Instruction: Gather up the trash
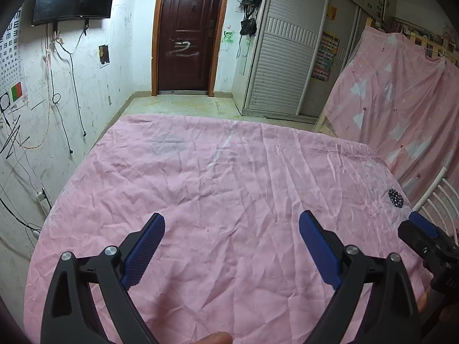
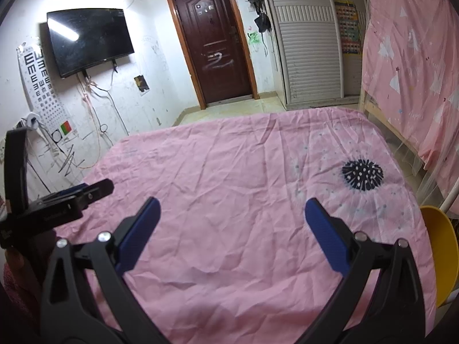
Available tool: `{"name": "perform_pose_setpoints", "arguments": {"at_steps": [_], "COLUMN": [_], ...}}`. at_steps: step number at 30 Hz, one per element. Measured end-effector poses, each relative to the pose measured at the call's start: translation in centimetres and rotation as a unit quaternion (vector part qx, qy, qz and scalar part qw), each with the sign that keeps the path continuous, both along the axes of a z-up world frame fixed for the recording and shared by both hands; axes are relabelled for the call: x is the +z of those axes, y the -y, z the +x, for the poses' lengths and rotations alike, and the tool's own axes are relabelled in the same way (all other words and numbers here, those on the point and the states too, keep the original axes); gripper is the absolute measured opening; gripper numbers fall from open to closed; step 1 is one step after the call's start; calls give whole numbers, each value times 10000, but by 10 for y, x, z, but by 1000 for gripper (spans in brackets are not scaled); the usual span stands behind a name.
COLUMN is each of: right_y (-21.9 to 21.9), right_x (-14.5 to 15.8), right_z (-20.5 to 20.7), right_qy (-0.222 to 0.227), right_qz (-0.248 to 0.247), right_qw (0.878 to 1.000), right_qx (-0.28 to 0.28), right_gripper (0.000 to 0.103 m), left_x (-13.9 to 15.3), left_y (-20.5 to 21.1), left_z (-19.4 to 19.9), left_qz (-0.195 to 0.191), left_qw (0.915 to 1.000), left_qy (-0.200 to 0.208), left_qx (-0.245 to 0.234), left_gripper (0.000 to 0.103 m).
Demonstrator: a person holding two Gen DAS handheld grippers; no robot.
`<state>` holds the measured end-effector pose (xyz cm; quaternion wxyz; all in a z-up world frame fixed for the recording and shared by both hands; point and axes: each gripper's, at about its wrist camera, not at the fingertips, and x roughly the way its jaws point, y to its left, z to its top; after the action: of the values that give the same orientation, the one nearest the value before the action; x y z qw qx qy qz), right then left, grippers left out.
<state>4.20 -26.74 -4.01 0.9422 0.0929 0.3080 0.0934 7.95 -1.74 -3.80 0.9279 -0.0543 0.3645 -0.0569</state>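
Note:
A table covered with a wrinkled pink cloth (image 1: pixel 218 189) fills both views; it shows in the right wrist view too (image 2: pixel 235 189). No trash item shows on it in either view. My left gripper (image 1: pixel 231 223) is open and empty above the near part of the cloth. My right gripper (image 2: pixel 231 207) is open and empty above the cloth as well. The right gripper also shows at the right edge of the left wrist view (image 1: pixel 424 229), and the left gripper at the left edge of the right wrist view (image 2: pixel 86 192).
A black spiky print (image 2: pixel 362 175) marks the cloth at the right. A yellow chair (image 2: pixel 443 255) stands by the table's right edge. A pink-draped bunk bed (image 2: pixel 413 66), a white wardrobe (image 2: pixel 309 48), a brown door (image 2: pixel 215 40) and a wall TV (image 2: pixel 89 40) surround the table.

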Motion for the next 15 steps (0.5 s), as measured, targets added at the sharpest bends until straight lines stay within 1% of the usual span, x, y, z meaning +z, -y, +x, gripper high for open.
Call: {"name": "perform_pose_setpoints", "arguments": {"at_steps": [15], "right_y": [0], "right_x": [-3], "right_z": [2], "right_qy": [-37], "right_qz": [2], "right_qw": [10000], "right_qx": [4], "right_gripper": [97], "left_x": [-1], "left_y": [0], "left_z": [0], "left_qz": [5], "left_qw": [10000], "left_qy": [-3], "left_qx": [-22], "left_gripper": [87]}}
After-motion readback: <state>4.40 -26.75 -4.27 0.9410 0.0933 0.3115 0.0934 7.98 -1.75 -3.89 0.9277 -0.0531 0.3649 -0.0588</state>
